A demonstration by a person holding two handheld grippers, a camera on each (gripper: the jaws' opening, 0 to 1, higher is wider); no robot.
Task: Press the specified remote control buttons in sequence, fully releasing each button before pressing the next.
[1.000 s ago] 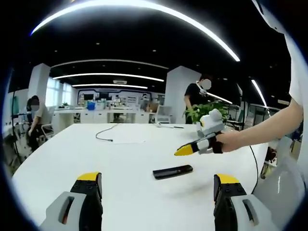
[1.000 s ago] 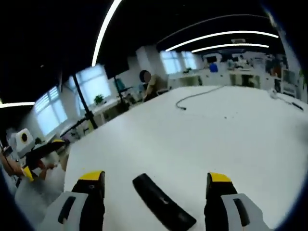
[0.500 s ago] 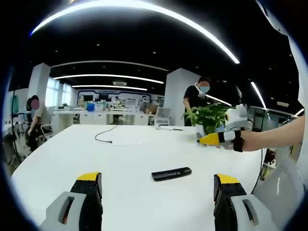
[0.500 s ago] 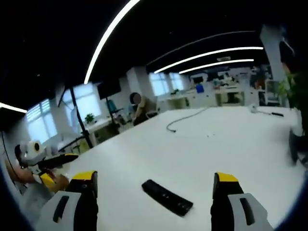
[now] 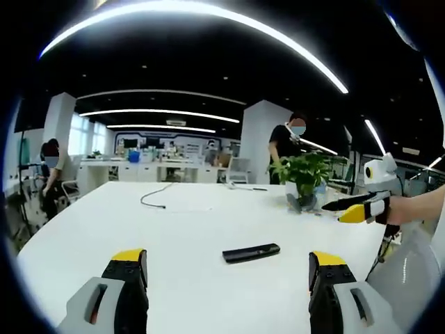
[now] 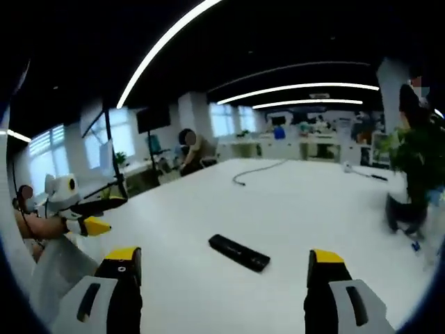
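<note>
Remote (image 5: 251,252) flat on the white desk (image 5: 195,229), roughly mid-desk, untouched, nothing on or against it; in the right gripper view the same remote (image 6: 239,252) lying aslant between and beyond the two jaws. Buttons too small to make out.

Left gripper (image 5: 226,268) low over the near desk edge, jaws wide apart, nothing between them, aimed so the remote sits between the yellow tips. Probably held back this way to keep the remote in plain sight.

Right gripper (image 6: 221,268) likewise gaping wide and empty, well short of the remote. Seen from the left gripper view, right gripper (image 5: 351,209) off at the desk's right side, raised above the surface, well apart from the remote; from that angle cannot tell how far its jaws stand apart. Seen from the right gripper view, left gripper (image 6: 94,216) off to the left, also clear of the desk.

Potted plant (image 5: 302,177) and loose cable (image 5: 156,197) farther back, well apart from the remote, no obstacle to a press.

No button under contact; judged a released, withdrawn stance between or after presses.
</note>
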